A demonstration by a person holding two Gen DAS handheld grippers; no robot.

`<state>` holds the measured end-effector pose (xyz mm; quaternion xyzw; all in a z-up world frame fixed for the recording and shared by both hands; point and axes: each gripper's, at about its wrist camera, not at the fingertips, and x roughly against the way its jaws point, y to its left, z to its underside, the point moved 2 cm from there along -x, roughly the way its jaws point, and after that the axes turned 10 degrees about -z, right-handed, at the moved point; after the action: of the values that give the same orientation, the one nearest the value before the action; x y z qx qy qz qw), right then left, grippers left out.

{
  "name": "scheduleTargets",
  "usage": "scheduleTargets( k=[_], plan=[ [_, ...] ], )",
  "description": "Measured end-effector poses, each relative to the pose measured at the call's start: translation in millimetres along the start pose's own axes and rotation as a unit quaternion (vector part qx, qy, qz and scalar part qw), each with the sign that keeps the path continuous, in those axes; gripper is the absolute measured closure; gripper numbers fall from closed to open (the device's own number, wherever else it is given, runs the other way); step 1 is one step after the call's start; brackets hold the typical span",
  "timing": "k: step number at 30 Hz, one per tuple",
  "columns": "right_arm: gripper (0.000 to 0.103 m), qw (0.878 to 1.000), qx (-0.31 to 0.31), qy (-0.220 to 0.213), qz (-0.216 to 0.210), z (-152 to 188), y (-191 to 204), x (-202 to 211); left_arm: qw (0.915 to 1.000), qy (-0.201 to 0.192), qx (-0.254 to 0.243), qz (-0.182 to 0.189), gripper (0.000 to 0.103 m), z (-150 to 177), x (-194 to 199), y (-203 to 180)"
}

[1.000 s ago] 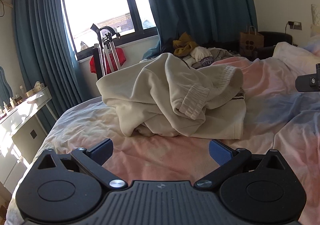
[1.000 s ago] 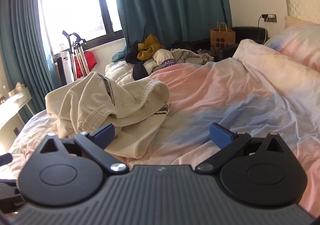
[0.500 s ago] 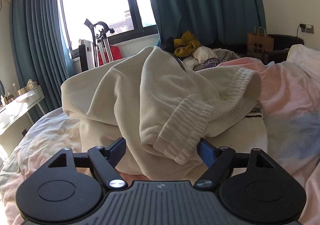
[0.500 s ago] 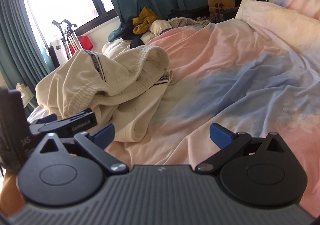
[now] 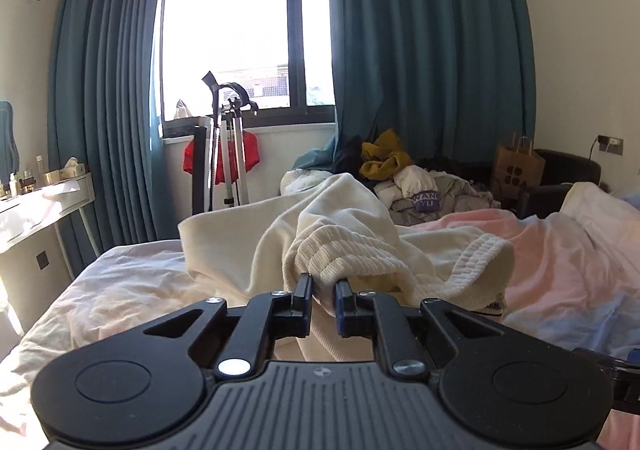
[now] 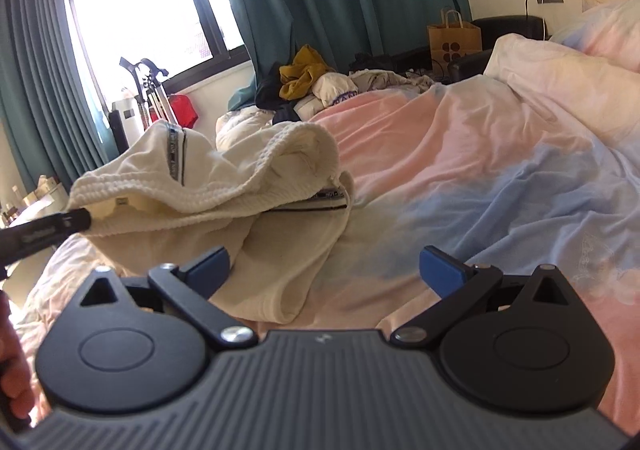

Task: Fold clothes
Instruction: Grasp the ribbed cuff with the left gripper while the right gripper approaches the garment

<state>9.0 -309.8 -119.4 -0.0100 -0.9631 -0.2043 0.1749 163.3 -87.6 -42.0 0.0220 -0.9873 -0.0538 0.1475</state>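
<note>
We see the cream garment heaped near the bed's foot edge, one ribbed cuff raised off the heap. Our left gripper has its fingers drawn narrow, pinching that cuff between them. Our right gripper hangs with fingers spread wide and nothing between them; the garment's lower fold lies just past its left finger. Beyond the heap, a clothes pile sits along the bed's far edge. A tripod stands by the window, a paper bag near the far corner.
</note>
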Motion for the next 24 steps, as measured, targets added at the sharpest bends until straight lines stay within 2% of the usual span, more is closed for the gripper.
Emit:
scheduleTargets(
  k=[4,8,13,16,17,18,20,24],
  plan=[
    [0.000,1.000,0.006,-0.003,-0.021,-1,9,7,0.9995,0.011,0.028,-0.013,0.092,-1,38,45],
    [0.000,0.998,0.014,0.029,-0.055,10,26,7,0.9982,0.022,0.045,-0.033,0.093,15,65,90],
    [0.002,0.993,0.074,0.066,-0.064,30,51,-6,0.9927,0.054,0.093,-0.054,0.094,35,67,154],
    [0.005,0.987,0.116,0.093,-0.069,46,65,-21,0.9866,0.078,0.130,-0.060,0.095,45,57,183],
    [0.007,0.983,0.131,0.103,-0.072,52,70,-27,0.9847,0.089,0.138,-0.058,0.095,50,53,189],
    [0.018,0.980,0.146,0.113,-0.076,59,76,-32,0.9829,0.099,0.144,-0.059,0.095,55,47,193],
    [0.031,0.972,0.175,0.132,-0.080,71,86,-43,0.9817,0.113,0.140,-0.064,0.095,66,39,199],
    [0.034,0.963,0.212,0.151,-0.072,86,97,-55,0.9766,0.138,0.150,-0.069,0.095,82,26,207]
  ],
)
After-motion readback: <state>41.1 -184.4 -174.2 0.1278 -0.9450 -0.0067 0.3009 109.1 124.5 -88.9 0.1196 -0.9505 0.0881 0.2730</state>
